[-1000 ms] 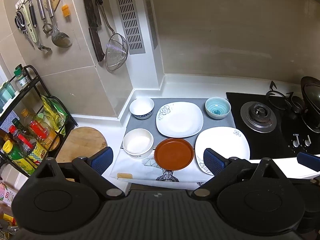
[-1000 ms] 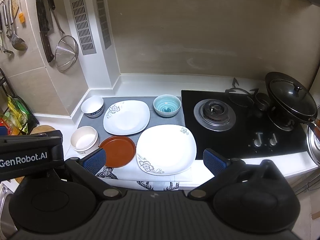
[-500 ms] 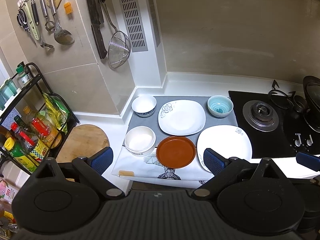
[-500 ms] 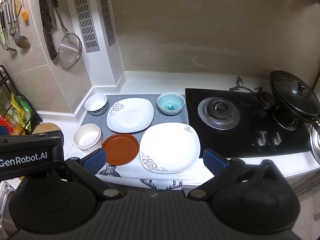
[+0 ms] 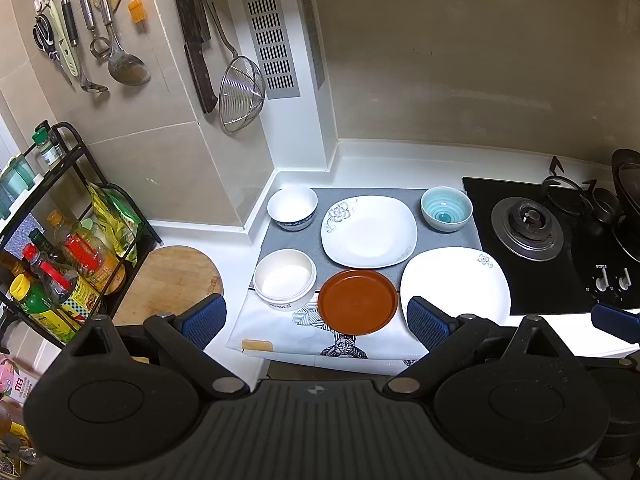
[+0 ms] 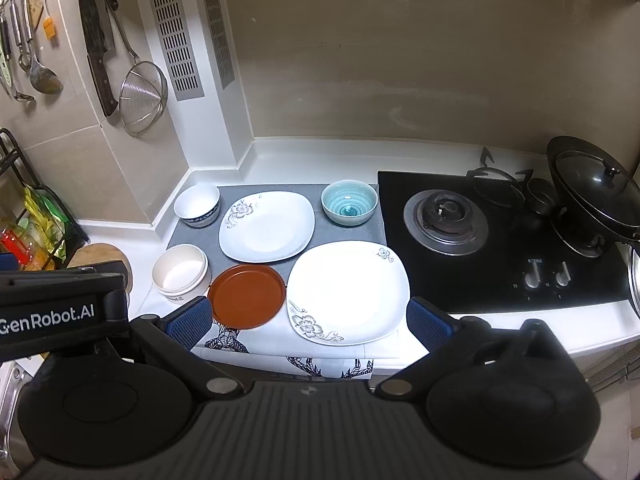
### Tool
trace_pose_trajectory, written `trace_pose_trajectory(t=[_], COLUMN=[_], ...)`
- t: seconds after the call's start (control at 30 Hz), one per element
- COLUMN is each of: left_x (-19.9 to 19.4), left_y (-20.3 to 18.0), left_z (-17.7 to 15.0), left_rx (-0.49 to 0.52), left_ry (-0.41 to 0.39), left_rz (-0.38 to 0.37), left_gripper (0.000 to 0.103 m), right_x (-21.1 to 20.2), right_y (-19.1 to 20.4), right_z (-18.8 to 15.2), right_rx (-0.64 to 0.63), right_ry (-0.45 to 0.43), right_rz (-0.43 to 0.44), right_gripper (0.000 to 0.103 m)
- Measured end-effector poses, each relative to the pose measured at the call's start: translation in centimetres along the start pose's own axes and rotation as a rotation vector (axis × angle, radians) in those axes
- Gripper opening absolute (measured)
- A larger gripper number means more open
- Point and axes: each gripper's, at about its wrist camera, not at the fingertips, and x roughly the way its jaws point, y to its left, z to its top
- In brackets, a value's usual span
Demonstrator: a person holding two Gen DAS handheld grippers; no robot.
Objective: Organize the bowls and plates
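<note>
- On the counter at mid-frame, six pieces of crockery sit on a grey mat and a patterned cloth at the counter's front edge.
- Back row, left to right: white bowl with a dark band, small square plate with a flower print, blue bowl. All three stand apart from one another.
- Front row, left to right: cream bowl, brown plate, large square plate. The brown plate lies just beside the large plate; whether they touch, cannot tell.
- Large square plate sits just left of the black stove; a lidded wok rests on the far burner at right of frame.
- Left gripper: blue pads spread wide, holding nothing, hovering at lower frame over the front of the cream bowl and brown plate.
- Right gripper: pads likewise spread wide, empty, hovering at lower frame with the brown plate and large plate between them.
- Upper left of frame: strainer, knife and ladles hang on the tiled wall.
- Left edge: wire rack with bottles; round wooden board on the counter beside it.
</note>
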Motion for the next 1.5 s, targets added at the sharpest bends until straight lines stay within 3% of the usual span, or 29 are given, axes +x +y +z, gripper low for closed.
trace_pose_trajectory(t=[0.43,0.83,1.27,1.5], left_x=[1.9,6.4,16.8,24.7], left_y=[0.4,1.8,3.9,6.5], left_z=[0.5,2.5,6.8,7.0], left_rx=[0.009,0.015,0.026,0.006], left_ry=[0.025,0.079,0.176,0.231], left_rz=[-0.007,-0.039,-0.178,-0.295], left_gripper=[0.097,0.097,0.096,0.094], right_x=[1.6,5.5,13.6,19.1], right_y=[0.4,2.2,4.8,3.5], right_z=[0.2,2.1,5.9,5.7], right_rx=[0.007,-0.001,0.002,0.088], right_ry=[0.026,0.078,0.15,0.144], right_rz=[-0.005,-0.013,-0.093,-0.011], right_gripper=[0.103,0.103,0.103,0.103])
